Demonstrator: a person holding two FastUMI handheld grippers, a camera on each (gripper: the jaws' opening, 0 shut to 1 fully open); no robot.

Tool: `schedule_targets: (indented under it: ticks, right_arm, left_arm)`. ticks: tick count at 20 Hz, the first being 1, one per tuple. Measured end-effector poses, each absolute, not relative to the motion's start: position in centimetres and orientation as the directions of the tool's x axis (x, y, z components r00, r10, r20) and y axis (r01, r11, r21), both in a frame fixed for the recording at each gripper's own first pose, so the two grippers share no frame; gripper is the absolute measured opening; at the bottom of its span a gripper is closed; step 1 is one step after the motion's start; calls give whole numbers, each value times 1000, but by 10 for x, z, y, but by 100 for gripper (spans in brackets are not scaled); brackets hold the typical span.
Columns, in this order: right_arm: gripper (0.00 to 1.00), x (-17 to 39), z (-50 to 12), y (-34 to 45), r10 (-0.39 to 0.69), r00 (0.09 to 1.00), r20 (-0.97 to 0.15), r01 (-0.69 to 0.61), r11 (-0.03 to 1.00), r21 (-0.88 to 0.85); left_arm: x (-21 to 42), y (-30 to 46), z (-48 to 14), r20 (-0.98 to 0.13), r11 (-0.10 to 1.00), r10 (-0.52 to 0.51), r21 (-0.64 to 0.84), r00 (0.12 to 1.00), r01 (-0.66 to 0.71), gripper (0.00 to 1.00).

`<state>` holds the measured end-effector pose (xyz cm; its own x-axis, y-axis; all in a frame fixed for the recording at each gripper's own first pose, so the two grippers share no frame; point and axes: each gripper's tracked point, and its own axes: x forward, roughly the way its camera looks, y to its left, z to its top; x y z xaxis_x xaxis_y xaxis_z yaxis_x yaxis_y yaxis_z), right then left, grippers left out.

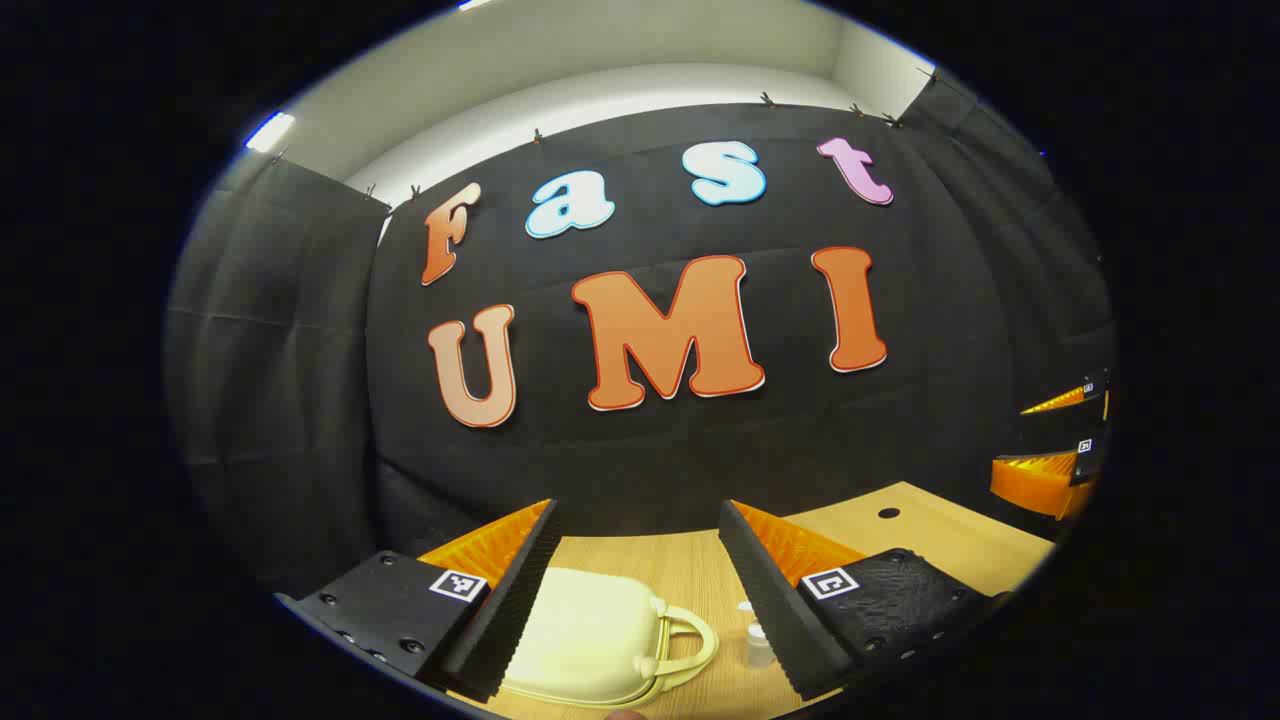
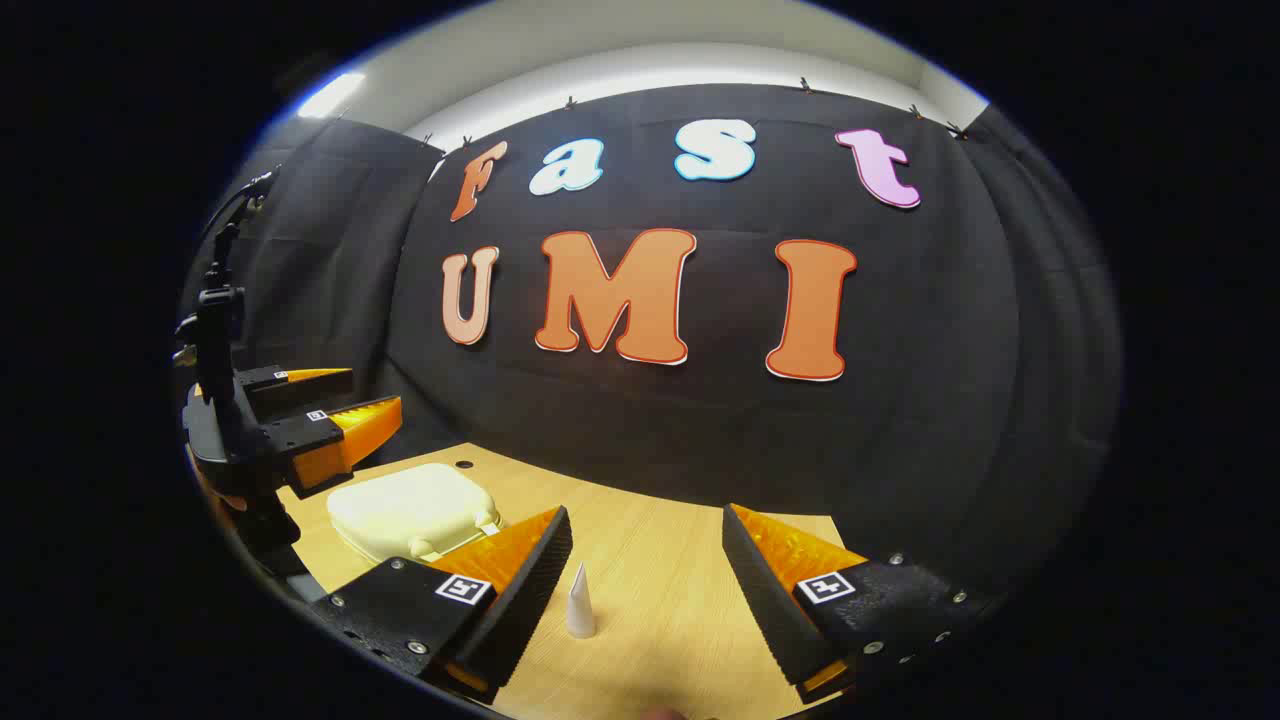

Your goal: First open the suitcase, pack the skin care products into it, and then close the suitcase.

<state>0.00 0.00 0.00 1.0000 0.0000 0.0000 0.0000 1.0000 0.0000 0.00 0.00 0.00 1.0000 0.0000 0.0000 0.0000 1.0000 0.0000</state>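
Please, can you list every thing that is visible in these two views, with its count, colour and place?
suitcase: 1, cream, closed, lying on the table, handle toward the bottle.
bottle: 1, small, clear with a white cap, on the table beside the suitcase handle.
tube: 1, white, cone-shaped, standing upright on the table in the right gripper view.
table: 1, light wood, with a small dark hole near its far edge.
wall: black cloth, behind the table.
left gripper: 1, black and orange, open, above the suitcase, holding nothing.
right gripper: 1, black and orange, open, above the table near the tube, holding nothing.
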Motion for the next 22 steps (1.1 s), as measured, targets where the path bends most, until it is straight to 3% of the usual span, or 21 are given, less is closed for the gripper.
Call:
schedule_targets:
  ticks: [13,22]
  right_arm:
    - [95,10,6,35,-36,999,-9,36,999,5]
    - [95,11,-4,16,-139,990,-35,139,990,-7]
  left_arm:
    - [14,-7,2,17,994,-107,-9,994,107,98]
    - [30,-15,-66,-91,959,-178,208,980,193,98]
